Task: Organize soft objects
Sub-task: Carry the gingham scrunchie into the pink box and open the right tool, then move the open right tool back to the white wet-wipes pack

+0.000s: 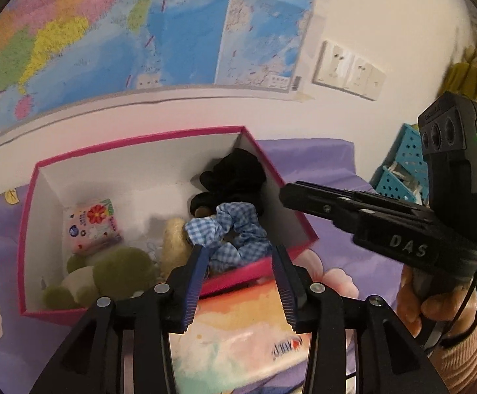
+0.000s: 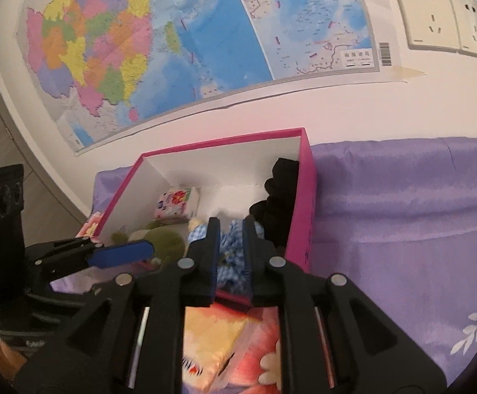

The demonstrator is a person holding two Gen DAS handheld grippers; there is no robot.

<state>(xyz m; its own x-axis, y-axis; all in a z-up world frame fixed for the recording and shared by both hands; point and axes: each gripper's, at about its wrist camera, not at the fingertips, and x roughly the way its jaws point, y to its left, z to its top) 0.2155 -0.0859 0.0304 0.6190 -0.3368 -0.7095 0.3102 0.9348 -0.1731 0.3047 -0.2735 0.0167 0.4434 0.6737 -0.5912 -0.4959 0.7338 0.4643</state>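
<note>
Two grippers hung low over a purple floral bedsheet [image 2: 402,223]. The left gripper [image 1: 238,262] stood released, its jaws apart with nothing between them, above a pastel packet [image 1: 238,331] lying on the sheet. The right gripper [image 2: 230,256] had its jaws narrowly parted over the near rim of a pink box [image 1: 28,229], and no pad pressed on anything. Inside the white-lined box, at the near right, lay a blue gingham scrunchie [image 1: 228,233]; beside it sat a cream fuzzy item [image 1: 172,243] and a green plush toy [image 1: 107,275], with a flowered tissue pack [image 1: 92,226] further back on the left. A black soft item [image 1: 235,177] filled the far right corner. Beyond the box a colourful map [image 2: 172,42] was taped to the pale wall, with white sockets [image 2: 435,16] to its right. A blue perforated basket [image 1: 402,164] stood off to the right.
</note>
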